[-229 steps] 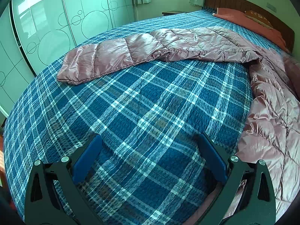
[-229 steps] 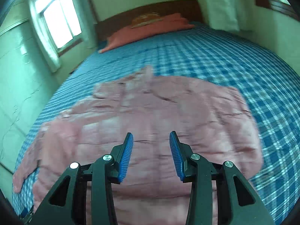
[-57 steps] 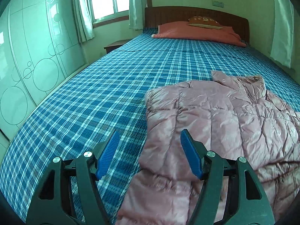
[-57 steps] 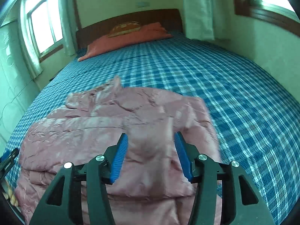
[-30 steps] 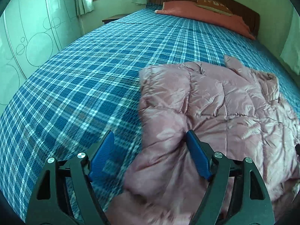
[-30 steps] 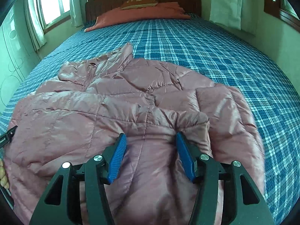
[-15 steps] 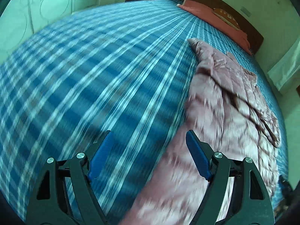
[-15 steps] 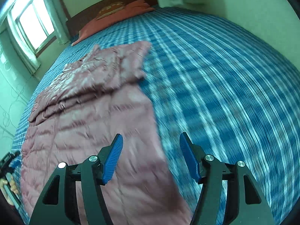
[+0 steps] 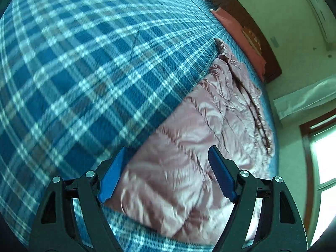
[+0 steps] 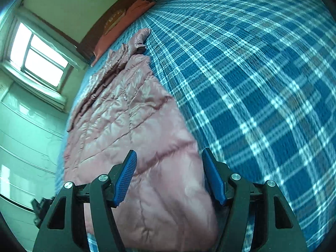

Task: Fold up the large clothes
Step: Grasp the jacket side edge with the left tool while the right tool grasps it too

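1. left wrist view: my left gripper [image 9: 166, 174] points steeply down at the bed, and the camera is rolled, so the headboard [image 9: 250, 27] runs diagonally across the upper right.
2. its two blue pads [image 9: 110, 178] stand wide apart. nothing is pinched between them; the pads press on nothing.
3. the pink puffer jacket [image 9: 210, 130] lies folded lengthwise into a long strip on the blue plaid bedspread [image 9: 84, 63]. its near end sits in the gap between my fingers but below them, and its far end reaches toward the salmon pillow [image 9: 241, 40].
4. the near hem is blurred, so i cannot tell how neat the fold edge is there.
5. a window [image 9: 323, 159] shows at the right edge of this view.
6. right wrist view: my right gripper [image 10: 170, 178] also tilts down at the bed, rolled the opposite way, with the window [image 10: 37, 58] at upper left.
7. its jaws are apart, though less widely than the left ones, and they grip nothing.
8. the jacket [image 10: 130, 115] runs from under this gripper up toward the pillow [image 10: 124, 23], its right edge against bare bedspread [image 10: 262, 73].
9. the right-hand pad [image 10: 214, 178] sits over the jacket's edge; whether it touches the fabric i cannot tell.
10. a dark object at lower left, beyond the jacket, is too small to make out.
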### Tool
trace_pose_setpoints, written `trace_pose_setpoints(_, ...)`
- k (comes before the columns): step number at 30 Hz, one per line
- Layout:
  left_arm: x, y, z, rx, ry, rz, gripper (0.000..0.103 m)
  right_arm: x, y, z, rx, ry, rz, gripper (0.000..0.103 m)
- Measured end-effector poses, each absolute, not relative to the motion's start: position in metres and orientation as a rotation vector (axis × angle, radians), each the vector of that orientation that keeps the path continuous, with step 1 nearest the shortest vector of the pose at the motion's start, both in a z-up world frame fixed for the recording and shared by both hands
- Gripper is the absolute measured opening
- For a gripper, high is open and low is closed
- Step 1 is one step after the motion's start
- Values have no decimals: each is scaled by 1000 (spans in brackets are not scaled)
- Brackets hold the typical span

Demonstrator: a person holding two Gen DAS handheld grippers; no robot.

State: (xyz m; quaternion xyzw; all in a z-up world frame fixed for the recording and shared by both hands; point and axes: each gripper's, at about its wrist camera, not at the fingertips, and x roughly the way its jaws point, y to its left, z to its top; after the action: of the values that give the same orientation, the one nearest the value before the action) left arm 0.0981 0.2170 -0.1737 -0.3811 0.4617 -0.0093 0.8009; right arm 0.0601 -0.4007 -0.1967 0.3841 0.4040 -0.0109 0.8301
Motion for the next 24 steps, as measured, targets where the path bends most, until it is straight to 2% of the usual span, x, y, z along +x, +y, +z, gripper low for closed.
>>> trace_pose_setpoints(8,61,216,-177,-944,958,-65,79,36,-395,-203,985,822,71,65)
trace_pose_setpoints(24,63,200,-184,-1059,894,-12,79,45,-360,-200,984,775,96,66)
